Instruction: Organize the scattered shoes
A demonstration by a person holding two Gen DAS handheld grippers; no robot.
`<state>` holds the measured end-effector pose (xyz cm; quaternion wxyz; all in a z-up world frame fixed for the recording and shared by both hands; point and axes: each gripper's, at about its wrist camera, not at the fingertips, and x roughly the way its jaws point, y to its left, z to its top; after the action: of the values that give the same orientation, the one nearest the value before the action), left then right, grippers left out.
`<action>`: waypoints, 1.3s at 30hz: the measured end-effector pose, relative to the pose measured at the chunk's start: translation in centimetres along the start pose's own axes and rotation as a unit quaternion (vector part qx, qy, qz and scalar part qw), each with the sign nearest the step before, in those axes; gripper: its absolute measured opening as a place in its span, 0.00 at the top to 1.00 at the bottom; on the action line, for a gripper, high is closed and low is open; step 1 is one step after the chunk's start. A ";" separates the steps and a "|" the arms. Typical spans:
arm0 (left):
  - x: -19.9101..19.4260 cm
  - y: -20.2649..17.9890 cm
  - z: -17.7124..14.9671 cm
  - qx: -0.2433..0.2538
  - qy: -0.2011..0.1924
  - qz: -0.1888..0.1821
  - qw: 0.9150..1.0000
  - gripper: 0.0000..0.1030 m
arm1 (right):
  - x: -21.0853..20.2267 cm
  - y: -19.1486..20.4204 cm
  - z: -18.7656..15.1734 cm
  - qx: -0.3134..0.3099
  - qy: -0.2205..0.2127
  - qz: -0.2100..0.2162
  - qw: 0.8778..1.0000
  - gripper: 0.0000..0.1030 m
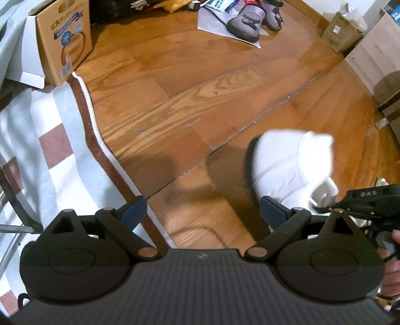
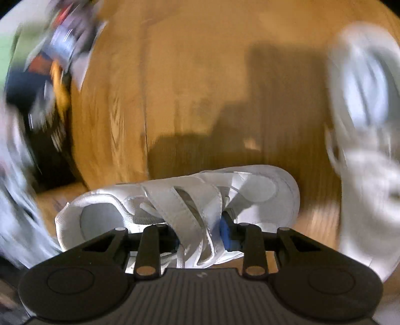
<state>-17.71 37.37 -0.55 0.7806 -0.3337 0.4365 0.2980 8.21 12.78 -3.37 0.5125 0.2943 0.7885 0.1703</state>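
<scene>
Right gripper (image 2: 200,235) fills the near edge of the right wrist view, jaws pinched on a white sneaker (image 2: 180,212), gripping across its two wide hook-and-loop straps; one blue pad (image 2: 226,233) shows pressed on the strap's right side. Sneaker hangs sideways, heel opening to the left, toe to the right, over the wood floor (image 2: 175,87). No brand mark readable on it. Second white shoe (image 2: 365,140) lies at right, heavily blurred. Blurred clutter far left, can't tell what.

Left gripper (image 1: 203,208) is spread wide w/ nothing between the blue pads, pointing down at bare floor. Same white sneaker shows blurred just right of it in the left wrist view, w/ the right gripper's black body behind at right edge, letters "DAS" legible on it. A hand (image 1: 392,265) holds that grip.

Far left: cardboard box (image 1: 62,42) w/ blue label and Asian-script print, not legible; barcode on lower corner. Plaid blanket (image 1: 50,150), brown trim, along left. Far centre: pair of grey slip-on shoes (image 1: 252,21) on white paper. Far right: another cardboard box (image 1: 341,32), small label, unreadable.
</scene>
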 end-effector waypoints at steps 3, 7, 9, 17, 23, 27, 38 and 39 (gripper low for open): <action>0.2 -1.0 -0.2 0.013 0.005 -0.002 1.000 0.05 | -0.8 -4.2 -1.5 0.105 0.015 0.062 0.992 0.66; 0.9 -1.7 -0.4 0.004 0.018 -0.043 0.999 0.05 | -1.3 -8.9 -3.0 0.153 0.017 0.082 0.985 0.54; 1.5 -1.6 -0.3 -0.015 0.030 -0.075 0.997 0.05 | -1.6 -10.5 -2.6 0.133 -0.002 0.034 0.991 0.52; 2.1 -2.4 -0.6 -0.010 0.036 -0.046 0.998 0.05 | -3.8 -11.8 -2.3 0.115 0.008 0.159 0.981 0.11; 2.8 -4.9 -1.2 0.051 0.051 -0.026 0.997 0.05 | -8.8 -3.8 -4.6 -0.200 -0.065 0.084 0.974 0.11; 4.7 -7.2 -1.8 0.066 0.082 -0.053 0.993 0.05 | -10.2 -2.0 -7.1 -0.394 -0.200 -0.095 0.892 0.11; 10.4 -11.3 -2.8 0.070 0.158 -0.043 0.984 0.05 | -7.4 -9.2 -7.9 -0.455 -0.212 -0.248 0.828 0.11; 10.7 -11.6 -2.9 0.074 0.158 -0.038 0.984 0.05 | -7.1 -9.6 -7.7 -0.457 -0.216 -0.254 0.825 0.10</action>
<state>-5.63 30.03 -8.13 0.7351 -0.3346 0.5620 0.1782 0.56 1.14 -0.62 0.7705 -0.1548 0.5364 0.3076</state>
